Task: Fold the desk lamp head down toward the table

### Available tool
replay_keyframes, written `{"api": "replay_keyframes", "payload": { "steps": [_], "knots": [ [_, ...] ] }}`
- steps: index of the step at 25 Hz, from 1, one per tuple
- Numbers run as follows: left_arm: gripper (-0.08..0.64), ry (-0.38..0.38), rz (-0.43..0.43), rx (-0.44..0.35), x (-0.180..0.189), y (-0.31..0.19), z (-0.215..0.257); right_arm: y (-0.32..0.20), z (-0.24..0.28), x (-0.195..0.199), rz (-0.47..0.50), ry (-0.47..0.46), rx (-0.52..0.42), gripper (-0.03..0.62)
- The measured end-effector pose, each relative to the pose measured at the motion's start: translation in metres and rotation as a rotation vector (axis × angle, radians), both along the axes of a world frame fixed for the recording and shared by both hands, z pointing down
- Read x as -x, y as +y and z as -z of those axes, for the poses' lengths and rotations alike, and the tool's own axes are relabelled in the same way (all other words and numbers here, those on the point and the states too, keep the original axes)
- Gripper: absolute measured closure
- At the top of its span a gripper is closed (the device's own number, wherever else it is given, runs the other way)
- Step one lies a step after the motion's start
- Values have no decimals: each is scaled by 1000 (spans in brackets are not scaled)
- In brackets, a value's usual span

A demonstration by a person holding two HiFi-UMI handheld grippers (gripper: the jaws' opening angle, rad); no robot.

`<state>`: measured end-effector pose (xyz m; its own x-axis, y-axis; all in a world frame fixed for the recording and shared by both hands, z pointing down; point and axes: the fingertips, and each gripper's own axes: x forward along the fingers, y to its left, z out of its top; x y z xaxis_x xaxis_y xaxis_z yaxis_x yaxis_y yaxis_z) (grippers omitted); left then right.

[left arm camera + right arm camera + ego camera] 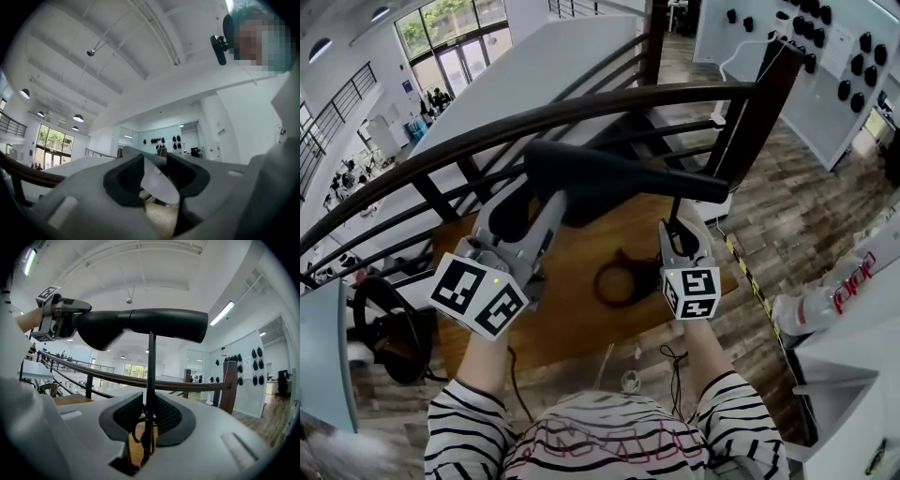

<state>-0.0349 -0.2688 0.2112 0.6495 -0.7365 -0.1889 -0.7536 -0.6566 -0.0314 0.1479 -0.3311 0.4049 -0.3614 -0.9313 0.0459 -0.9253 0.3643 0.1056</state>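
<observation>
lamp head (619, 178): matte black, long and slim, held above the wooden desk (572, 319), in front of the dark railing (581, 108). in the right gripper view it lay about level across the top of its stem (151, 366). a seam ran round the head just left of where the stem met it. the end on the left of that view was thicker and rounded, the other end cut blunt.

stem: thin, black, upright, rising from a dark ring-shaped base (602, 286) that sat on the desk between my two hands.

left hand-held gripper (530, 202): reached up to the thick end of the lamp head. in its own view a pale surface filled the gap between the dark pads (124, 180) and looked to touch both. i took it for the underside of the head and noted this gripper as closed on the lamp head. i could not see how firm the grip was.

right hand-held gripper (149, 416): pointed about level, jaws drawn in on the stem low down, with a textured pad against it on each side. noted as gripping the stem.

head not folded down yet; it stood well clear of the desk.
</observation>
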Motion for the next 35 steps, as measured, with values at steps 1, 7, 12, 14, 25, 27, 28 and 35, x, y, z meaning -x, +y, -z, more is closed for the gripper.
{"api": "replay_keyframes", "payload": {
  "steps": [1,7,12,14,25,27,28,35],
  "knots": [
    [408,5,2,0,1,0,-1,0,0,0,0,-2,0,522],
    [407,-7,12,2,1,-1,-3,-2,0,-1,2,-14,0,523],
    [410,6,23,21,2,0,-7,0,-1,0,1,-22,-2,524],
    [411,16,20,43,2,1,-12,2,-2,-1,1,-23,-3,525],
    [407,81,15,153,8,0,-46,2,-1,-2,0,-28,-4,525],
    [405,94,13,177,8,-1,-54,2,-1,-2,-3,-29,-3,526],
    [405,102,11,190,9,-1,-59,2,-1,-2,-3,-30,-2,526],
    [397,148,-6,270,9,-2,-90,3,-3,-1,0,-32,-2,528]
  ]
}}
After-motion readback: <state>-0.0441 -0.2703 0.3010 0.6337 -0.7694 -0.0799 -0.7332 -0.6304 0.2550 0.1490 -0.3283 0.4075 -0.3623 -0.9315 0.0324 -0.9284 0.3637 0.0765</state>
